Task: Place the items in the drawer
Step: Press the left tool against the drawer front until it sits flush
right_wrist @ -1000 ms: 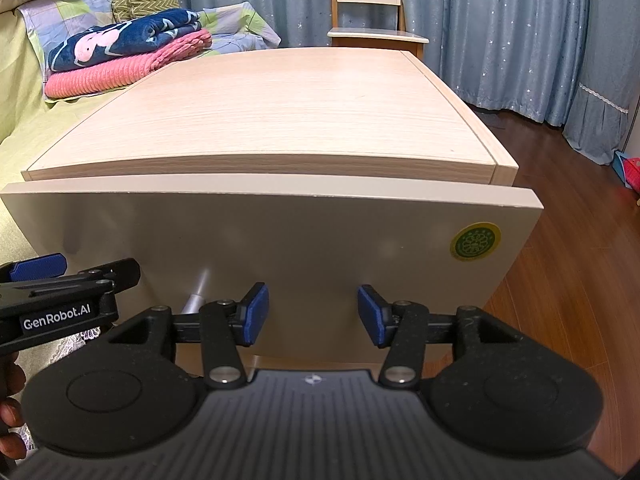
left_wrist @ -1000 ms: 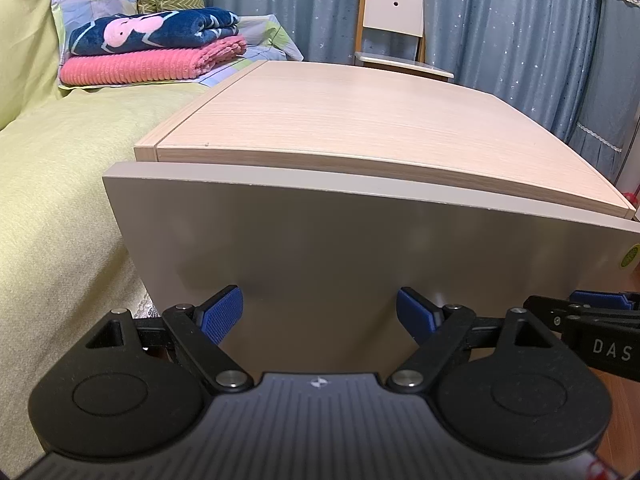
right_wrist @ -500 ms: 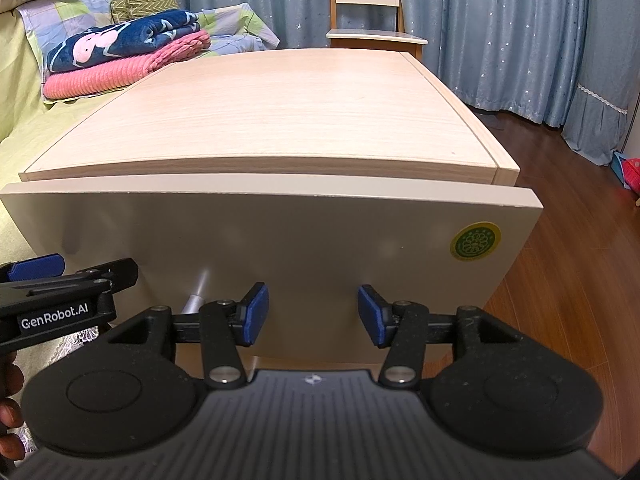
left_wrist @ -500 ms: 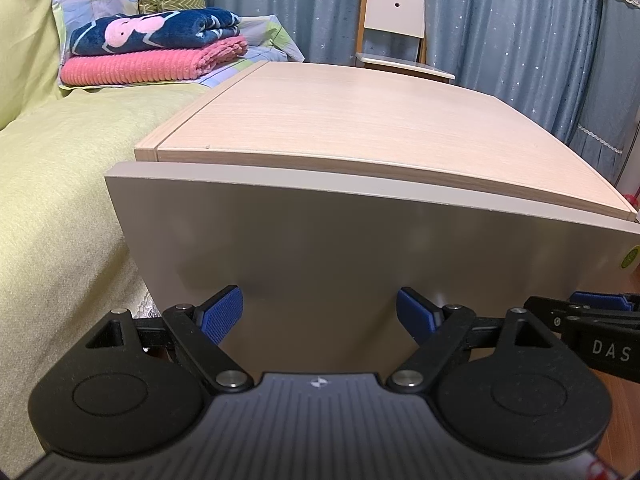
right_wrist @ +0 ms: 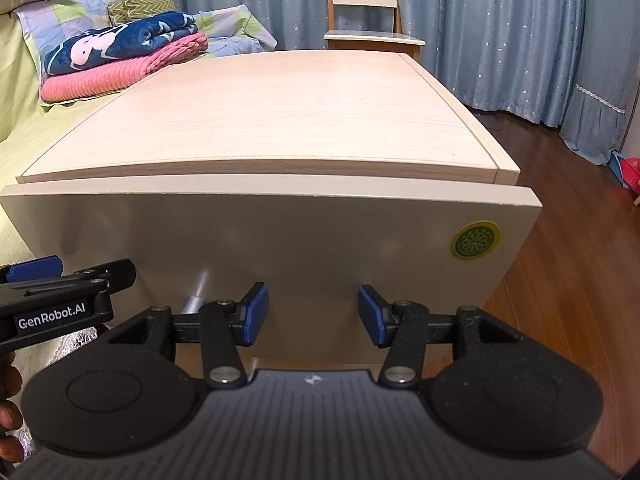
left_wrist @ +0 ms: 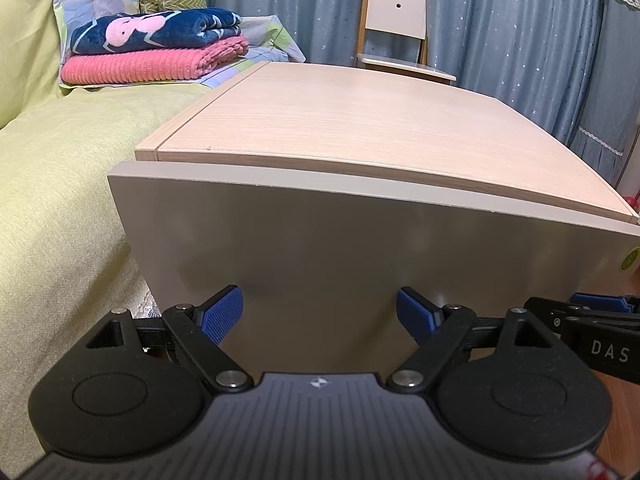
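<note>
Here, both grippers held low before a pale wooden nightstand (left_wrist: 360,128), side by side. Left gripper (left_wrist: 320,314) with blue pads (left_wrist: 220,312) spread wide apart, nothing between them, just short of the beige drawer front (left_wrist: 340,264); whether touching it, impossible to tell. Right gripper (right_wrist: 313,314) likewise parted and empty, blue pads (right_wrist: 254,312) close to the same drawer front (right_wrist: 260,248), the gap narrower than on the left one. From the left wrist view, part of the right gripper showing at 3 o'clock, lettered "DAS"; from the right wrist view, the left gripper's body at 9 o'clock, lettered "GenRobot.AI", with fingers of a hand (right_wrist: 10,412) at 8 o'clock. Drawer shut or very nearly so, its top edge sitting just under the light wood top, filling the middle of both views. A round green and yellow sticker (right_wrist: 475,240) near the front's upper corner at 3 o'clock in the right wrist view. A silver bar (right_wrist: 198,294), perhaps a handle, partly hidden behind the right gripper's linkage at 8 o'clock. No items for the drawer in sight. On the yellow-green bed (left_wrist: 60,184) at 10 o'clock, a folded navy blanket (left_wrist: 156,30) atop a pink one (left_wrist: 152,62). A white chair (left_wrist: 396,28) at 12 o'clock against blue curtains (left_wrist: 520,32). Dark wood floor (right_wrist: 568,280) at 3 o'clock.
</note>
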The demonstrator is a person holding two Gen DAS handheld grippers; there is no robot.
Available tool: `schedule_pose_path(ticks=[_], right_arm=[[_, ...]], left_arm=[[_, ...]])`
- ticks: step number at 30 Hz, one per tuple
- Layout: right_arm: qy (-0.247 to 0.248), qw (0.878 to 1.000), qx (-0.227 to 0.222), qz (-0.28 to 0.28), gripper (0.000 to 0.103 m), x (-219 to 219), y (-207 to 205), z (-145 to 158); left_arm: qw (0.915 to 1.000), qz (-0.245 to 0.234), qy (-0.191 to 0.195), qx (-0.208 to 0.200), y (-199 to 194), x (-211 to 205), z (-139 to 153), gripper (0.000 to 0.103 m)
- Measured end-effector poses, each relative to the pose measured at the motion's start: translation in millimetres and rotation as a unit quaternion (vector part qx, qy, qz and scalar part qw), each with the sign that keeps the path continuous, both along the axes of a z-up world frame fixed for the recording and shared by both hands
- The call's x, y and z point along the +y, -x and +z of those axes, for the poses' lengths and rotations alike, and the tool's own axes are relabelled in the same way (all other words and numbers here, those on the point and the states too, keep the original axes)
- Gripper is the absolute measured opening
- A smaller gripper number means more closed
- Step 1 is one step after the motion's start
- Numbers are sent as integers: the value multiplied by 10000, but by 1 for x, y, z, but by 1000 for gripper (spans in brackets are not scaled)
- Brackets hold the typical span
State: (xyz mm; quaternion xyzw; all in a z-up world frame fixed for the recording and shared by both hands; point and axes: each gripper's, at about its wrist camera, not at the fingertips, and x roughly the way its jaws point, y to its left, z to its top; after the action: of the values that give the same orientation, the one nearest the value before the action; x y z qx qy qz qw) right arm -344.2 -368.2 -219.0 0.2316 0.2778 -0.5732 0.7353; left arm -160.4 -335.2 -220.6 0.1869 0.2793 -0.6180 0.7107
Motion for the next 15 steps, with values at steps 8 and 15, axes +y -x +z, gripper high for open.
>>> schedule_pose_path(ticks=[8,15], right_arm=[[10,10000,3,-22,47,-1,-1,0],[16,10000,-19,-55,47,-2,-1,0]], left_arm=[[10000,24,16,22,-2,-1,0,85],[10000,51,28,32,-1,-1,-1,85]])
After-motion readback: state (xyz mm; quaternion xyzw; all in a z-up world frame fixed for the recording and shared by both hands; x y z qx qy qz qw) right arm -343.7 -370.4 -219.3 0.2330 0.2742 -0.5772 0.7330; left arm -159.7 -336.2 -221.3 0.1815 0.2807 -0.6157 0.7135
